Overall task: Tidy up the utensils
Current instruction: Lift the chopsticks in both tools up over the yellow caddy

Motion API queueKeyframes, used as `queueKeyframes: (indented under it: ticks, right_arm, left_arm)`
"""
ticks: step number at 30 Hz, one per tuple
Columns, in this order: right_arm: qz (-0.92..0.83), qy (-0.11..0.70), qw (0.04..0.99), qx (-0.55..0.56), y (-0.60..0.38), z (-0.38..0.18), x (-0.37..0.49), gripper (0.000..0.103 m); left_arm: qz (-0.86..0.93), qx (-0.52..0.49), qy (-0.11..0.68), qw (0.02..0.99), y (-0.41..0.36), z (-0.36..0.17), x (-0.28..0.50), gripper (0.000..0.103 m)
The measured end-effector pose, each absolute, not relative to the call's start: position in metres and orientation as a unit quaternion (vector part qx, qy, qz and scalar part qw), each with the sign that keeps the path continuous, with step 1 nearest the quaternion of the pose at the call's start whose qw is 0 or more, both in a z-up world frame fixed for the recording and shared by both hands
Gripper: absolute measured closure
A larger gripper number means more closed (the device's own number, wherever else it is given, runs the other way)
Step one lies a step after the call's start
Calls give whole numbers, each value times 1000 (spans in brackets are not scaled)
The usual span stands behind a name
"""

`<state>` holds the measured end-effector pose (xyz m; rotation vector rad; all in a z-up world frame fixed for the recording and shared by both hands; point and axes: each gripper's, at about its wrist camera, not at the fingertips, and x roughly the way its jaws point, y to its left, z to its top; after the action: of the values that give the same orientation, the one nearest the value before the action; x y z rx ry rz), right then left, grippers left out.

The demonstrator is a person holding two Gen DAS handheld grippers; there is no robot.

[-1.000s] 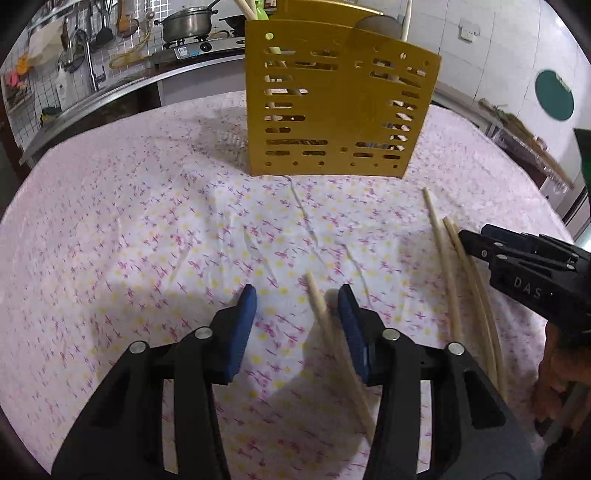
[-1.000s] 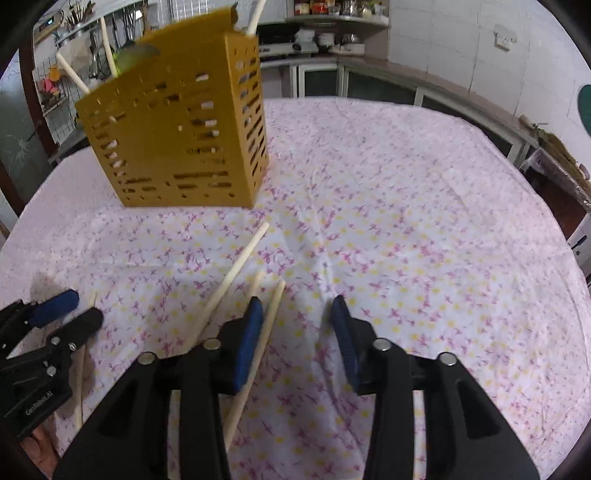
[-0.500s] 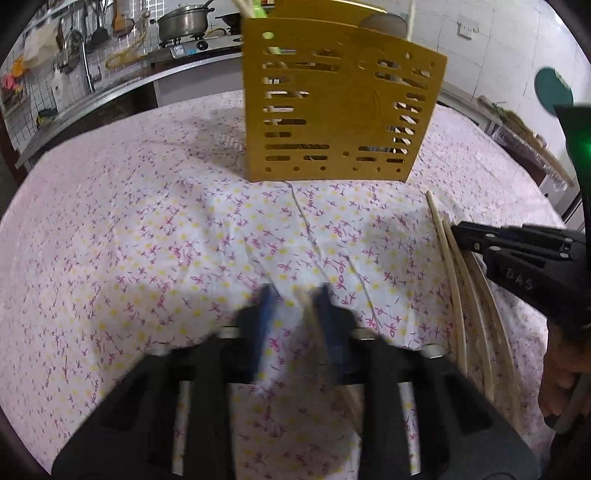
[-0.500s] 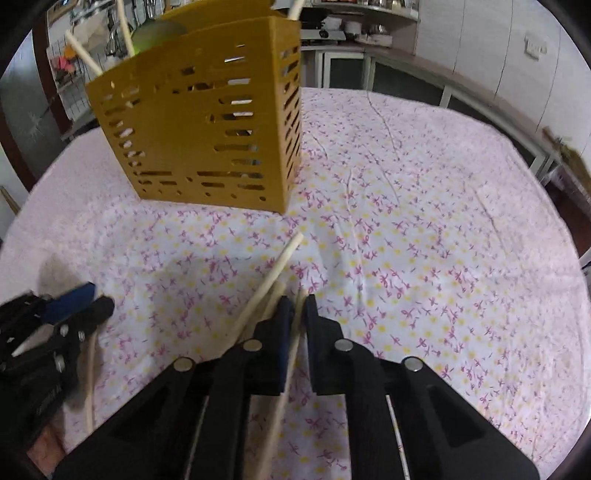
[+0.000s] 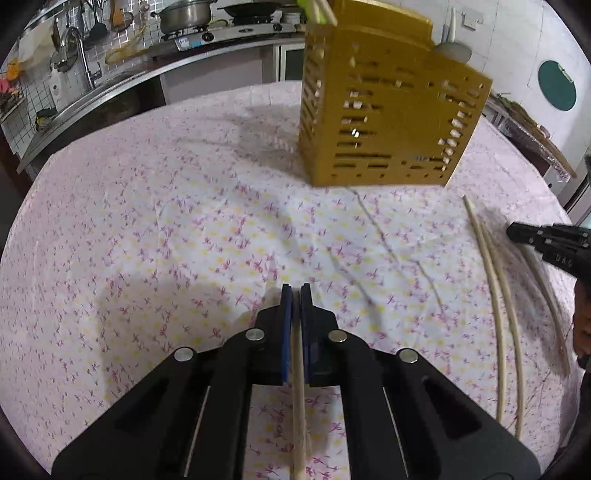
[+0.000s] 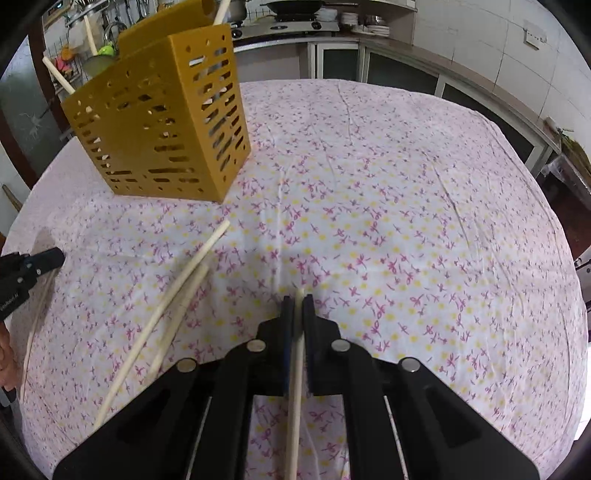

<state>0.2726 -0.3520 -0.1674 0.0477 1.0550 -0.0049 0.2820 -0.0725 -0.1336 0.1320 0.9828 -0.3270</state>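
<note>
A yellow slotted utensil holder stands at the far side of the table, with chopsticks and a spoon sticking out; it also shows in the right wrist view. My left gripper is shut on a pale wooden chopstick, lifted above the cloth. My right gripper is shut on another chopstick. Loose chopsticks lie on the cloth to the right in the left wrist view, and two show left of the right gripper. The right gripper shows in the left wrist view.
The table carries a white cloth with pink flowers. A kitchen counter with a sink, pot and stove runs behind it. Cabinets stand at the back right.
Both grippers have shut, each on a chopstick, and lifted it off the cloth. Both views have shifted, so the holder sits further right for the left gripper.
</note>
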Motion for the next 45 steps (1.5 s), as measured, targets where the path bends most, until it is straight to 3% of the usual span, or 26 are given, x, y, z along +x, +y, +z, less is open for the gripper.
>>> queueKeyframes:
  ticks: [6, 11, 14, 29, 45]
  right_arm:
    - [-5, 525, 850, -33, -340, -166, 283, 96]
    - [6, 538, 843, -20, -344, -161, 287, 98]
    - [7, 509, 861, -14, -350, -145, 291, 98]
    - [46, 265, 961, 65, -347, -4, 233, 98]
    - [45, 144, 987, 55, -329, 74, 218, 98]
  left_arm:
    - [-156, 81, 480, 860, -78, -137, 286, 92]
    - [-174, 90, 499, 844, -83, -135, 294, 91]
    - [-178, 65, 502, 844, -73, -127, 298, 99]
    - [-193, 14, 322, 927, -56, -11, 247, 100]
    - [-192, -17, 153, 969, -72, 93, 238, 101]
